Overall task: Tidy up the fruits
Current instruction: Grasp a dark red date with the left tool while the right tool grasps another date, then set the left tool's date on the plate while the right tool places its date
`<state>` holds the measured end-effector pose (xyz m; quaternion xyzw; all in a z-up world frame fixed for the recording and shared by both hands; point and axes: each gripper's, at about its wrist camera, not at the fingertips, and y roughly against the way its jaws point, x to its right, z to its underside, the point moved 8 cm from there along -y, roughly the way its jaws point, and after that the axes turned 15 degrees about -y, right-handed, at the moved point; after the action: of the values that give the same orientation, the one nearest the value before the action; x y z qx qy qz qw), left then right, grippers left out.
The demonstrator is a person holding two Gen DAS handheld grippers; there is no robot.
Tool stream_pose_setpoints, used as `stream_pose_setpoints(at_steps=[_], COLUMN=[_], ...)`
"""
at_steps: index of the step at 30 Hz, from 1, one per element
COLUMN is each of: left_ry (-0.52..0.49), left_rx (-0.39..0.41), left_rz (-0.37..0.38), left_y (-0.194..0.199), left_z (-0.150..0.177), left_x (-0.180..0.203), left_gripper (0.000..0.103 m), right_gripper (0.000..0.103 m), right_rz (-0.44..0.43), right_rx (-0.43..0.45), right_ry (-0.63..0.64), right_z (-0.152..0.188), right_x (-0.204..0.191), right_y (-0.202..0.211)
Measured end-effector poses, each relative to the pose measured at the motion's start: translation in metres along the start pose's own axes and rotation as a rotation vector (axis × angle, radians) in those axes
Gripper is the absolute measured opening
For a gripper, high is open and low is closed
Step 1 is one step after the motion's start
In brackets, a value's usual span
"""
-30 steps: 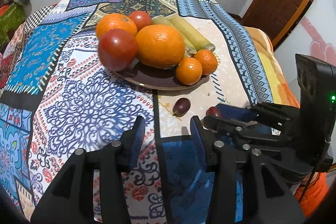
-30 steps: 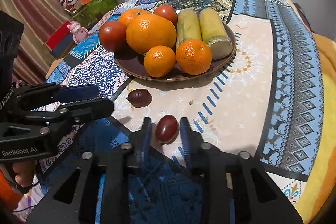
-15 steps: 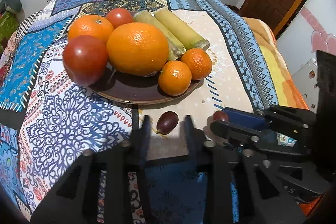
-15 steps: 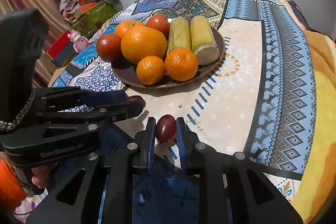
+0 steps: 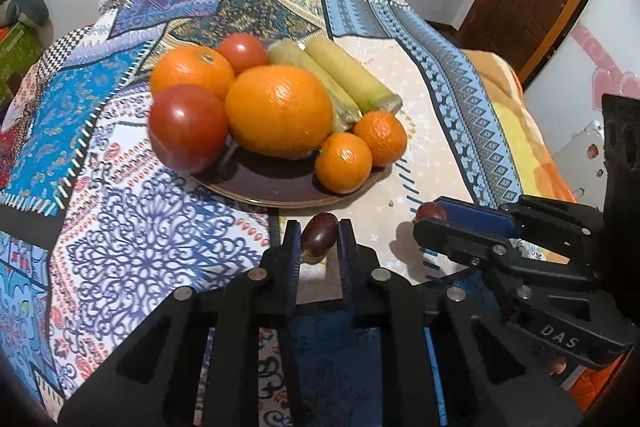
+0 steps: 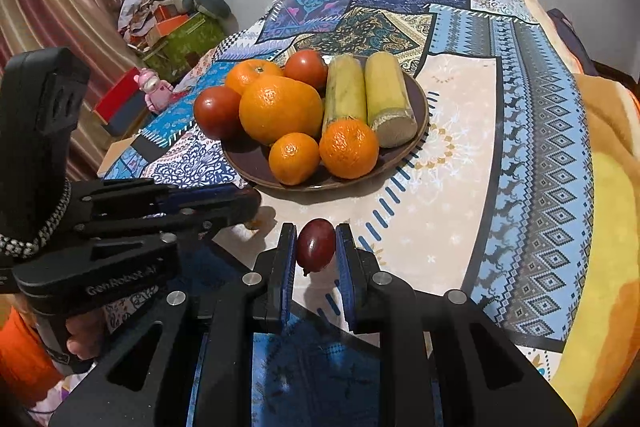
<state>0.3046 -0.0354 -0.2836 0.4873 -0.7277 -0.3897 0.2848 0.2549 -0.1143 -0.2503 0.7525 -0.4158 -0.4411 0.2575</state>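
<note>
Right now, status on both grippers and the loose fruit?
Left gripper shut on dark purple fruit. Right gripper shut on dark red fruit. Both short of brown plate, already crowded. Path to plate open.

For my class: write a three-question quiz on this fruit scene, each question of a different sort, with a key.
1. True or false: the right gripper is shut on a dark red fruit.
2. Multiple choice: where is the brown plate relative to both grippers? A) ahead of them B) behind them C) under the cloth
3. Fill in: the left gripper has its fingers on either side of a small dark ____.

Key
1. True; it is clamped between the fingers.
2. A.
3. Fruit; whether it is squeezed tight is hard to tell, though it sits snugly between the fingers.
</note>
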Motion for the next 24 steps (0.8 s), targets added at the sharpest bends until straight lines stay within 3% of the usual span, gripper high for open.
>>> stream_pose_setpoints(at_steps=[13, 24], left_ry=[0.066, 0.059], left_rx=[0.051, 0.056], left_rz=[-0.049, -0.025], left_y=[0.018, 0.014], left_z=[-0.012, -0.015], left_x=[-0.044, -0.051], left_gripper=[0.017, 0.017], right_gripper=[0.018, 0.018], right_rz=[-0.046, -0.055], right_rx=[0.020, 0.006], right_ry=[0.060, 0.125], right_z=[-0.023, -0.034], right_x=[-0.032, -0.058], right_y=[-0.007, -0.029])
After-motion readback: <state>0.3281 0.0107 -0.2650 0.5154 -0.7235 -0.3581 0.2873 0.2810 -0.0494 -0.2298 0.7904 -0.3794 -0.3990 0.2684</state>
